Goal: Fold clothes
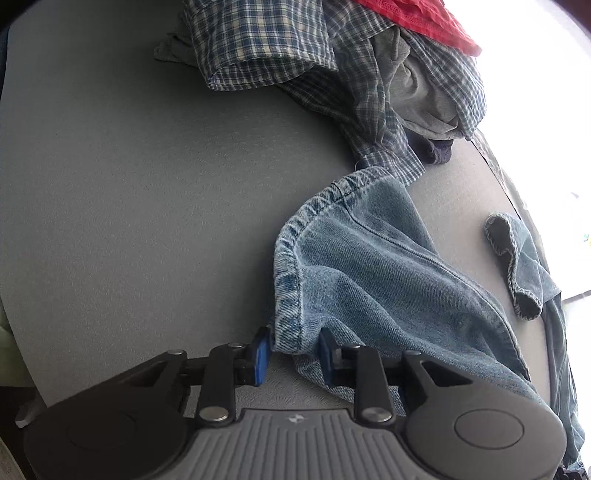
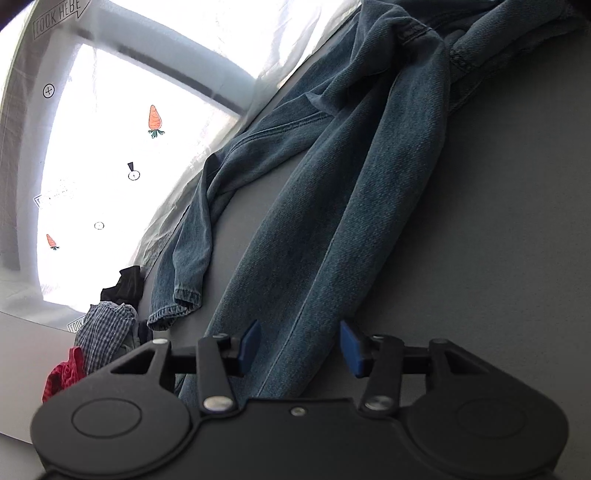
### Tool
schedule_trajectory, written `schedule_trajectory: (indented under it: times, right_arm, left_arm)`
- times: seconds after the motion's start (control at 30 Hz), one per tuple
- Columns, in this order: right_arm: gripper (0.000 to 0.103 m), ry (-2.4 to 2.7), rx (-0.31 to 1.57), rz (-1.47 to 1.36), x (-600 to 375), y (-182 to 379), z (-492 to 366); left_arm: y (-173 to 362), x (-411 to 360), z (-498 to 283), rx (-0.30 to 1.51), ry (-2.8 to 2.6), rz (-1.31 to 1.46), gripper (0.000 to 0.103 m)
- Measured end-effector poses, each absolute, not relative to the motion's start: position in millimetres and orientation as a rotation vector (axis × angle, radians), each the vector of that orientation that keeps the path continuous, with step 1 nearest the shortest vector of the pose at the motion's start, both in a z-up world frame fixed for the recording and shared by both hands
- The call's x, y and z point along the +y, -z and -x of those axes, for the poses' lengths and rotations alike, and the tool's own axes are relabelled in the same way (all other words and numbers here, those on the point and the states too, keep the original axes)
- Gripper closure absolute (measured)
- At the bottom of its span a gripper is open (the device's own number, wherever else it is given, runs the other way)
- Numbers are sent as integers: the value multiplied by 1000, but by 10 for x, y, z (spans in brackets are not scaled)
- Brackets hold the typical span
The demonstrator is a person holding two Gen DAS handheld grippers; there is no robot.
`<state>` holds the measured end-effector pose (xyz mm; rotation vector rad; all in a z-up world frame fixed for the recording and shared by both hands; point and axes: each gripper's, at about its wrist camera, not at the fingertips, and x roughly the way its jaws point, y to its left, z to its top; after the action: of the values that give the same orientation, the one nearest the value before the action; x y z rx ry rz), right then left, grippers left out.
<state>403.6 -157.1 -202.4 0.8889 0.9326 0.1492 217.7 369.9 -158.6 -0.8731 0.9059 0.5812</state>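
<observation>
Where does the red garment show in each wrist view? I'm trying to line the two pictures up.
Left wrist view: the red garment lies at the top edge, right of centre, on top of the plaid shirt.
Right wrist view: the red garment sits at the lower left, just below the plaid shirt.
Shared landmark: the jeans spread on the grey table.

The left gripper [image 1: 293,354] points steeply down at the grey tabletop [image 1: 129,203], its blue-padded jaws narrowly parted on either side of a denim hem, with the left pad touching the cloth edge; a firm pinch cannot be confirmed. The right gripper [image 2: 297,345] angles down more shallowly, jaws standing wider apart above a denim leg, pads clear of the cloth.
</observation>
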Motion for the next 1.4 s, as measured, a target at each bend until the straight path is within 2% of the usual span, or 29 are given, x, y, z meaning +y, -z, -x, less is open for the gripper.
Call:
schedule_trajectory:
  times: [0.07,0.1,0.33,0.47,0.57,0.67,0.7,0.77,0.83,0.9,0.97,1.03,1.17,1.4]
  right_arm:
    - [82,-160,921,-901,-1546,2032,-4082]
    - [99,-161,921,-902,-1540,2009,-4097]
    - [101,-257,746,-874,-1627,1330,-4105]
    - [101,-290,635,-833,-1635,894,-4393]
    - [101,-298,585,-849,-1637,738,-4769]
    - [99,-268,589,-798,-1495,775,-5247]
    - [95,-254,596,-774,-1438,803,-5404]
    - [85,-199,648,-742,-1361,912,-5636]
    - [64,-181,676,-720,-1248,1016,-5737]
    - [51,-180,677,-698,-1191,1089,-5681]
    - [51,-153,697,-648,-1204,1233,-5489]
    - [50,-112,734,-604,-1271,1394,-5294]
    - [51,26,815,-637,-1643,1665,-4831]
    - [52,286,733,-815,-2555,1708,-4054]
  left_arm:
    - [1568,3759,-2118,863,-568,949,86]
    - [1512,3769,-2102,846,-563,972,86]
    - [687,3773,-2176,651,-493,1055,87]
    - [182,3608,-2576,530,-408,995,87]
    - [99,3379,-2996,479,-360,944,87]
    - [272,3265,-3594,506,-391,836,83]
    - [361,3242,-3833,534,-413,789,82]
    - [596,3180,-4235,640,-473,691,79]
    - [803,3080,-4446,728,-510,624,76]
    - [950,2970,-4482,759,-493,613,63]
    - [1086,2827,-4438,788,-454,595,42]
    - [1222,2659,-4362,837,-419,557,41]
    - [1512,2246,-4136,971,-386,493,32]
    - [1887,1340,-3771,1186,-260,380,25]
